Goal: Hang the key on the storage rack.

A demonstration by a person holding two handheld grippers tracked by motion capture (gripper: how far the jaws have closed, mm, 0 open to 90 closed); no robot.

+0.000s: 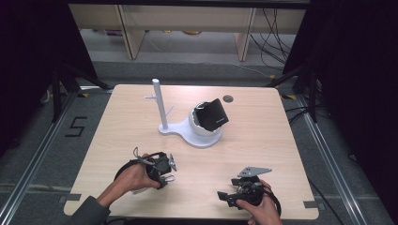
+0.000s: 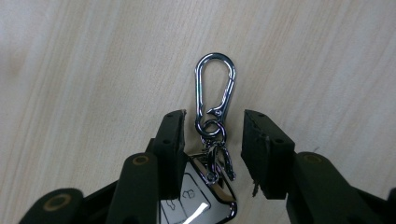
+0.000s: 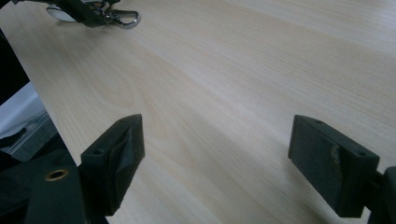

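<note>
A car key fob [image 2: 201, 200] with a silver carabiner clip [image 2: 215, 84] lies flat on the wooden table [image 1: 263, 140]. My left gripper [image 2: 213, 126] points down over it near the front left of the table [image 1: 170, 171]. Its jaws stand on either side of the small ring that joins clip and fob, with gaps on both sides, so it is open. The fob's lower part is hidden under the gripper. My right gripper [image 1: 223, 196] rests near the front edge, open with only bare wood between its jaws [image 3: 217, 154]. The right gripper view catches the carabiner [image 3: 125, 18] far off.
A white stand [image 1: 197, 136] with a tall thin post [image 1: 159, 105] sits at mid-table. A black box [image 1: 212, 115] leans on the stand's white rounded cup. A small round grommet [image 1: 228, 98] is set in the table's far side.
</note>
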